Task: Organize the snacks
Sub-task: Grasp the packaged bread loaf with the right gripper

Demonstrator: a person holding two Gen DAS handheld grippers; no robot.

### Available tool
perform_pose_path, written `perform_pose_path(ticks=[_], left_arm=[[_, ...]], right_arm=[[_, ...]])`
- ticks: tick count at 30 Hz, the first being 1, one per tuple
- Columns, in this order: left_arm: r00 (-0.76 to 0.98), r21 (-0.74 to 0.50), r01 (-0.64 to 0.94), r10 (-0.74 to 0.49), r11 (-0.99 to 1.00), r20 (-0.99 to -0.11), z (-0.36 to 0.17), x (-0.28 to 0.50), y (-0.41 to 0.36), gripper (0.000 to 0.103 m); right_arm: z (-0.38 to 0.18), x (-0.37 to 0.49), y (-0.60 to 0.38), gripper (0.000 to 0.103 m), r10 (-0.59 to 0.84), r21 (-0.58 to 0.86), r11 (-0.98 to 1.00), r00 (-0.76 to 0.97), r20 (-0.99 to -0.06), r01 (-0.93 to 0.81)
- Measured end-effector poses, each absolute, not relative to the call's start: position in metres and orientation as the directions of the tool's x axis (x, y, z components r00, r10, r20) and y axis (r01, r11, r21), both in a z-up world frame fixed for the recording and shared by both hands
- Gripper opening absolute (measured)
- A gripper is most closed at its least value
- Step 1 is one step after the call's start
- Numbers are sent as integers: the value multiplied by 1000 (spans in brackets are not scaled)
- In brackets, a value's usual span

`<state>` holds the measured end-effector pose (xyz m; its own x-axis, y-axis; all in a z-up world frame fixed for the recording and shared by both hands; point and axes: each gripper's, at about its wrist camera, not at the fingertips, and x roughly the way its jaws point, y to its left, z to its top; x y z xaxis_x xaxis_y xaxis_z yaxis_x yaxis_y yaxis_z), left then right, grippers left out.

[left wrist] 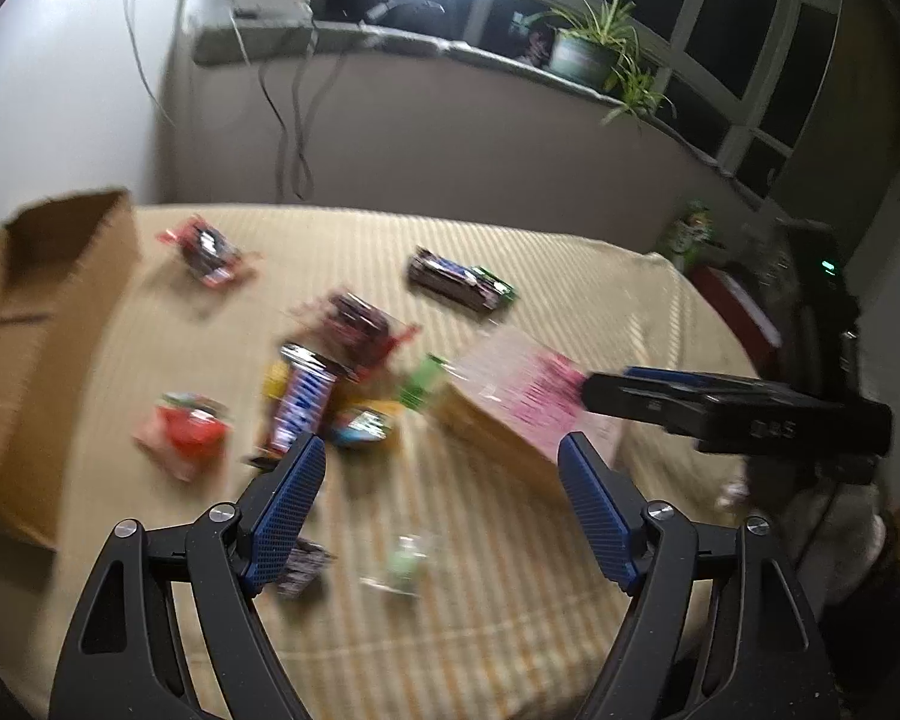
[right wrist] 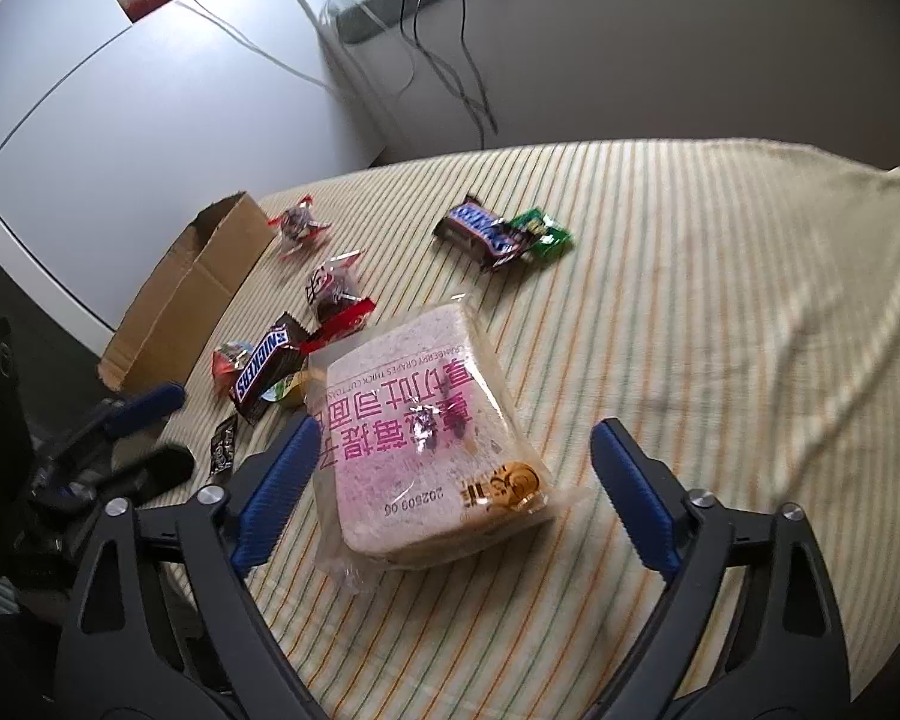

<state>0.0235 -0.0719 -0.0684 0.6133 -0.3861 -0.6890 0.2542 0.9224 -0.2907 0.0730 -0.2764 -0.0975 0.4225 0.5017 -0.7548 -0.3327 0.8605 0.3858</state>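
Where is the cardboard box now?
The cardboard box lies open at the left edge of the striped cloth in both views, beside a red-wrapped candy.

My left wrist camera looks down across the striped tabletop (left wrist: pixel 450 630) toward the window; my right looks closer; both share the bread pack (right wrist: pixel 432 450).
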Motion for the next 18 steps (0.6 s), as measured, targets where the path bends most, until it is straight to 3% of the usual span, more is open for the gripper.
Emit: perform_pose_path(ticks=[10,18], left_arm=[[499,-383,306,-489,872,-716,-89,38,-102,73],[433,-446,317,-546,837,-717,-101,49,-116,72]], right_arm=[[-116,102,-267,79,588,489,794,248,-770,-362],[-118,107,-258,77,593,491,773,183,-784,-402]])
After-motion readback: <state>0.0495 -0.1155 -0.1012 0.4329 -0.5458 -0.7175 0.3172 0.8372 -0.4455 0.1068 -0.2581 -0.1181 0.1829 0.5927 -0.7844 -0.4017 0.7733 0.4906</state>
